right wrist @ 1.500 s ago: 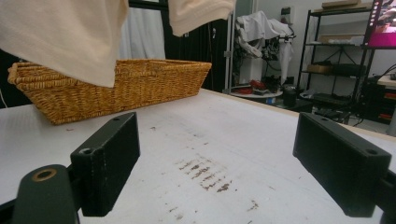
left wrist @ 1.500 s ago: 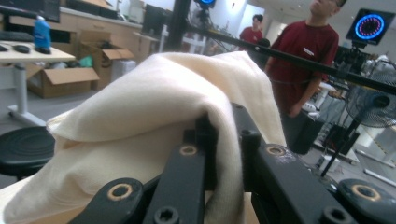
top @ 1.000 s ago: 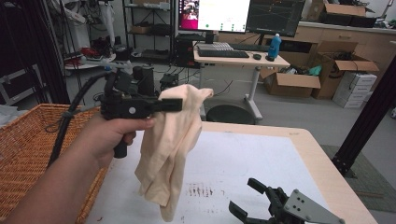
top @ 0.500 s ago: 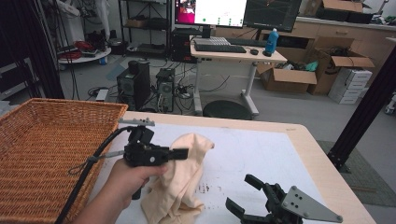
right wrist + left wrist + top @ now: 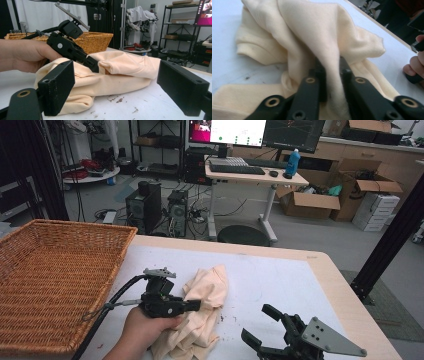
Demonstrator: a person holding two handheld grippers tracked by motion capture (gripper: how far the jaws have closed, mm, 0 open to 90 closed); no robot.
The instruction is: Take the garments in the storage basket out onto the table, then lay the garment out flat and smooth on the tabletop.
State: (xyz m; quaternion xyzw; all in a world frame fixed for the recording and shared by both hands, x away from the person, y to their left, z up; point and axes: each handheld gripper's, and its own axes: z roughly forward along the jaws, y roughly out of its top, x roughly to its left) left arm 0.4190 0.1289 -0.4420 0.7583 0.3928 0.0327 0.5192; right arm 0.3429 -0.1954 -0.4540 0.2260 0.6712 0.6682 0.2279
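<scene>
Clearly the worktop (image 5: 280,270) is the biggest thing here, a white surface with a pale wooden edge and a few dark specks near six o'clock. Next in size, the wicker basket (image 5: 55,275) sits at nine o'clock along the worktop's left side, and nothing lies in the part of it that shows. The cream cloth (image 5: 202,312) lies crumpled on the worktop at about six o'clock, just right of the basket and apart from it.

The left hand-held gripper (image 5: 192,305) is down at the cloth, and a ridge of fabric stands between its jaws in the left gripper view; those jaws have just been opening, and the fold looks loosely flanked rather than pinched. The right hand-held gripper (image 5: 260,327) hovers at five o'clock with its jaws spread wide, holding nothing, the cloth lying ahead of it.

By my reading the cloth has been set down on the worktop and is being let go. Spreading or folding it, or moving it to the basket, is not yet done.
</scene>
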